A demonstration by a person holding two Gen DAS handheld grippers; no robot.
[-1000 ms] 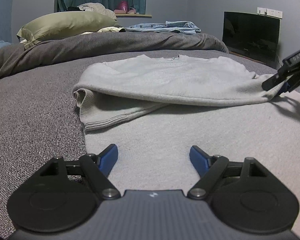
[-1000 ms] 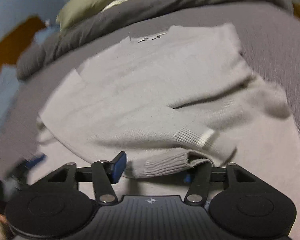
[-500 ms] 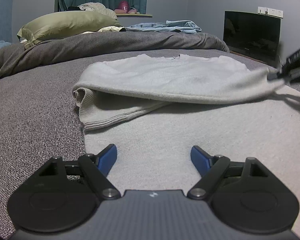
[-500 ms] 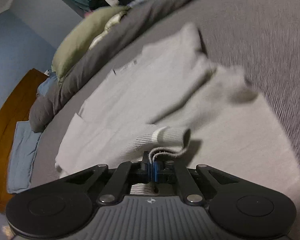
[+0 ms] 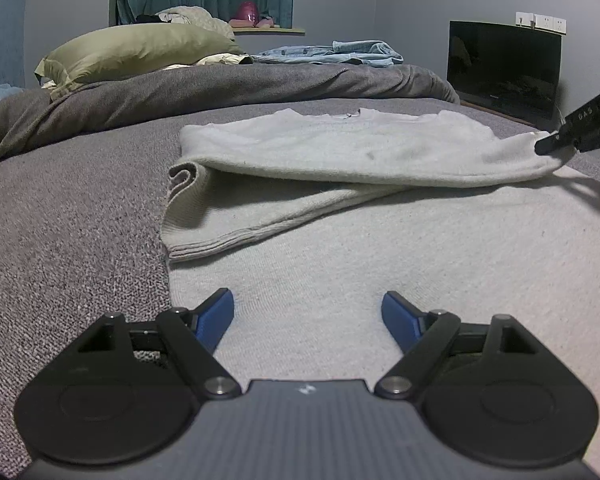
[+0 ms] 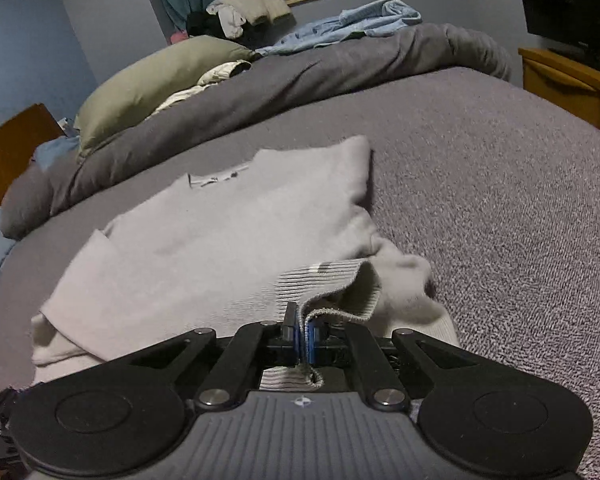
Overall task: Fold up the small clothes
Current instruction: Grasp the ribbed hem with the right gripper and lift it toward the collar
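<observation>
Nearest to me, my left gripper (image 5: 308,316) stands wide open, blue pads apart, resting low over the hem end of the pale knit sweater (image 5: 380,264) with nothing between them; it has kept its place over the last second.

My right gripper (image 6: 304,334) is now pinched tight on the ribbed sleeve cuff (image 6: 320,284). A second ago its jaws stood apart around that cuff; they have since closed on it, and the cuff now shows lifted clear of the sweater body, its edge gripped between the pads. In the left view the same gripper (image 5: 556,142) holds the sleeve end raised at the garment's right side.

The sweater lies flat on the grey bed cover (image 5: 60,240), collar away from me, the opposite sleeve already laid across the chest.

Beyond: the rolled grey duvet (image 5: 220,88), an olive pillow (image 5: 136,52), a dark screen (image 5: 504,68).

Judgement: the grip is secured; the sleeve is ready to be carried inward across the body.
</observation>
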